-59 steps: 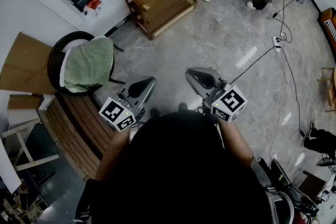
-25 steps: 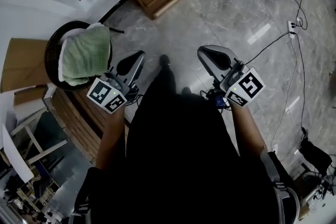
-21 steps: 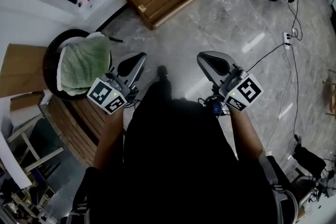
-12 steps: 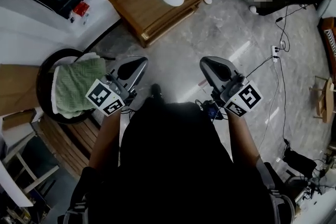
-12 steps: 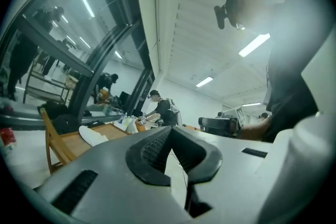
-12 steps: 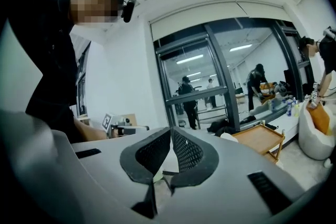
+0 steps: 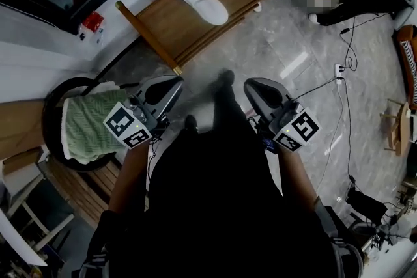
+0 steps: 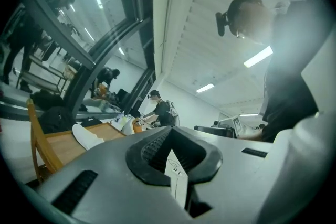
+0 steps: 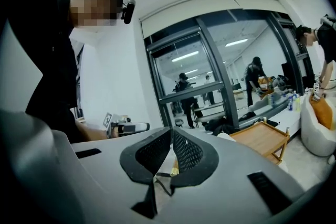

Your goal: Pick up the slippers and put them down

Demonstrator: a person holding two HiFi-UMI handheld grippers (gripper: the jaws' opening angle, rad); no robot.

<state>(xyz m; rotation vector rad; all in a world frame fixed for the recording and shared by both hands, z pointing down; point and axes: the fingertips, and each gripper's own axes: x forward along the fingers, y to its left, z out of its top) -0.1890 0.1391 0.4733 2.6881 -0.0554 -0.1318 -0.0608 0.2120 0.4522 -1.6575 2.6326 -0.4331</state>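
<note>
White and flat, one slipper (image 7: 201, 0) lay sole-up on the top shelf of a slatted wooden rack (image 7: 171, 23), near its far end. In the left gripper view the same slipper (image 8: 86, 136) showed on the shelf, ahead and to the left. A small white shape just beside the rack's far corner could not be made out.

The rack stood on a pale grey marbled tile floor (image 7: 287, 42), backed against a wall with dark glass panels (image 9: 210, 76). A black cable and a power strip (image 7: 339, 68) trailed over the tiles to the right. To the left sat a round dark basket (image 7: 49, 120) holding a green towel (image 7: 85, 124), and below it a wooden slat bench (image 7: 71, 182).

Both grippers were held out level, well apart from the rack. The left gripper (image 7: 171, 84) had its jaws together at the tips with nothing between them, and the right gripper (image 7: 255, 89) was likewise closed and empty. A dark shoe (image 7: 225, 78) stood on the floor between them.

Set against the head view of half a second before, the rack and slipper lay nearer the grippers and looked larger, the basket had slid toward the left edge, and the shoe had come forward between the two grippers.
</note>
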